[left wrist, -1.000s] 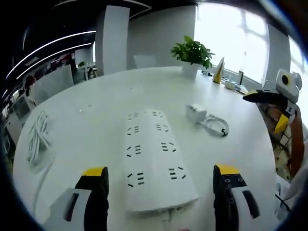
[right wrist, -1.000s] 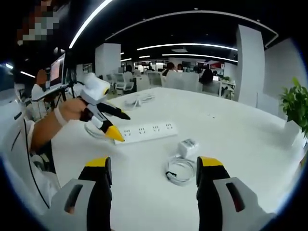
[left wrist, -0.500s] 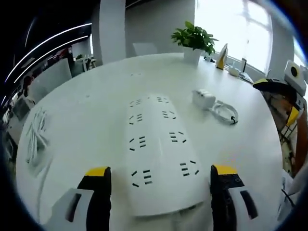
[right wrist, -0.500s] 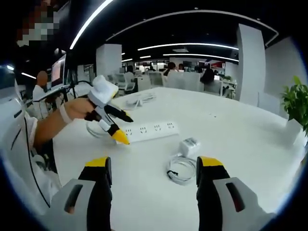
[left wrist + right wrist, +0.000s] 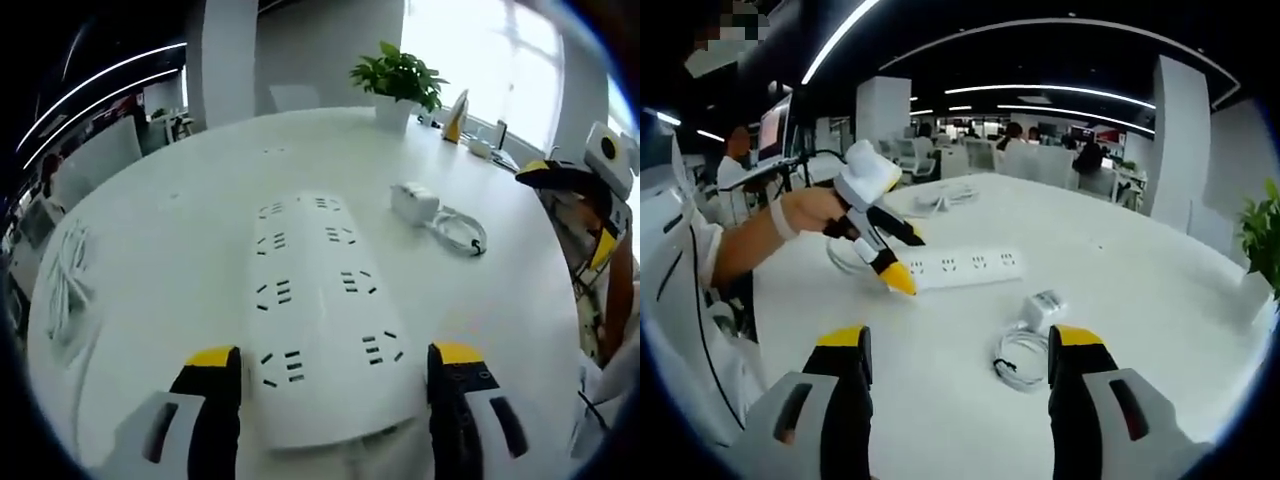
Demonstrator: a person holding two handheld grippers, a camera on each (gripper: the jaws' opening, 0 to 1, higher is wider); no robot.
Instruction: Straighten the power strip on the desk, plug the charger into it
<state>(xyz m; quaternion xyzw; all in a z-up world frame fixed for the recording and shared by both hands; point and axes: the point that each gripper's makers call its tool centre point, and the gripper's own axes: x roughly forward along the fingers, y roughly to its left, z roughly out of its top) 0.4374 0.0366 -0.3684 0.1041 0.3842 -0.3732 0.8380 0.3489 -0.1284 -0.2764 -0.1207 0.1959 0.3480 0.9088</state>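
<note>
Left hand-held gripper (image 5: pixel 325 365) spread wide astride strip (image 5: pixel 318 310) near end, positioned to square it. Right hand-held gripper (image 5: pixel 958 345) apart, empty, short of charger (image 5: pixel 1044 307), awaiting pickup.

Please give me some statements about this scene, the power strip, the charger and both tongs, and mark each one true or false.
1. The power strip lies between the open jaws of the left tongs. True.
2. The charger is plugged into the strip. False: it lies on the desk, apart from the strip.
3. The right tongs hold the charger. False: they are open and hold nothing.
4. A coiled white cable lies beside the charger. True.
</note>
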